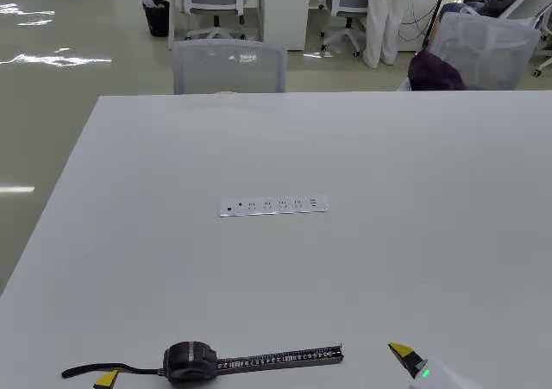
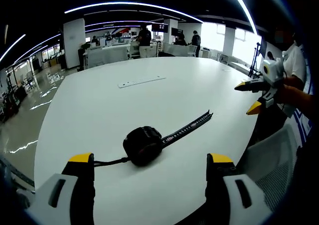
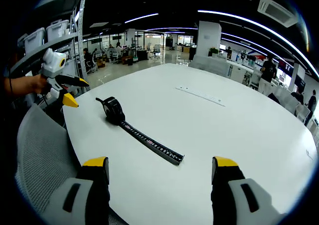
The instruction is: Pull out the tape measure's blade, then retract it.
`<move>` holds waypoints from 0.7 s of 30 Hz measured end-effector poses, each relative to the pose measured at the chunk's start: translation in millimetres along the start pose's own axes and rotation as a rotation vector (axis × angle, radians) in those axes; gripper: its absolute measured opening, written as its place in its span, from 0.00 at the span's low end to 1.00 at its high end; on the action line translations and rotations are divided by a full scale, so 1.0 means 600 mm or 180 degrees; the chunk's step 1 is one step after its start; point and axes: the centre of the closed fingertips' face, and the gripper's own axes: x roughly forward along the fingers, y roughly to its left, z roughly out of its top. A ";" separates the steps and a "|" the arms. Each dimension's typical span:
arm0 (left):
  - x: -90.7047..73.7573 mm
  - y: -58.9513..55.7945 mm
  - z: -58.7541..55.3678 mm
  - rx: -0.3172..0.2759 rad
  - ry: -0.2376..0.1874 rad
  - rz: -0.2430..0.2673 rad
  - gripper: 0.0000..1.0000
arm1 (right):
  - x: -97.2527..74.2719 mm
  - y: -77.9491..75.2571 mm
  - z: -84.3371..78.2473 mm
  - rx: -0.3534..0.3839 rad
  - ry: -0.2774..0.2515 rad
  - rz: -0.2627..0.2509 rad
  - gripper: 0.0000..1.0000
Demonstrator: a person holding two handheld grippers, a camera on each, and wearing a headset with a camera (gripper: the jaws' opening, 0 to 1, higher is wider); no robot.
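The tape measure (image 1: 190,360) lies flat on the table (image 1: 388,234), and its blade (image 1: 280,358) is part-way out of the case, running along the top toward the right gripper (image 3: 160,161). The strap (image 1: 95,371) trails off the case's other side, toward the left gripper (image 2: 149,159). Both grippers have their jaws spread wide with nothing between them. The left faces the case from the strap side, and the right hangs beyond the blade's tip, clear of it. This looks like a pause with the pull-out started or done and the retraction not yet begun. Next, the left should close on the case to pin it. The right then takes the tip and guides the blade steadily so it doesn't whip.
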 end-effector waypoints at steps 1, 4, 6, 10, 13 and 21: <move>-0.001 -0.001 0.001 -0.0007 -0.0002 0.0016 0.92 | -0.001 0.001 0.000 0.0016 -0.0013 -0.0014 0.86; -0.002 -0.003 0.001 0.0002 -0.0018 0.0030 0.92 | -0.004 0.007 0.000 0.0065 -0.0021 -0.0033 0.86; -0.003 -0.005 -0.001 0.0010 -0.0008 0.0033 0.92 | -0.005 0.011 -0.002 0.0078 -0.0013 -0.0066 0.86; -0.005 -0.005 -0.001 -0.0026 -0.0025 0.0083 0.91 | -0.005 0.018 -0.006 0.0134 -0.0008 -0.0095 0.86; -0.004 -0.008 -0.003 -0.0057 -0.0017 0.0103 0.91 | -0.005 0.021 -0.007 0.0139 -0.0005 -0.0109 0.86; 0.001 -0.009 0.000 -0.0181 -0.0087 0.0265 0.92 | -0.001 0.028 -0.007 0.0153 -0.0011 -0.0108 0.85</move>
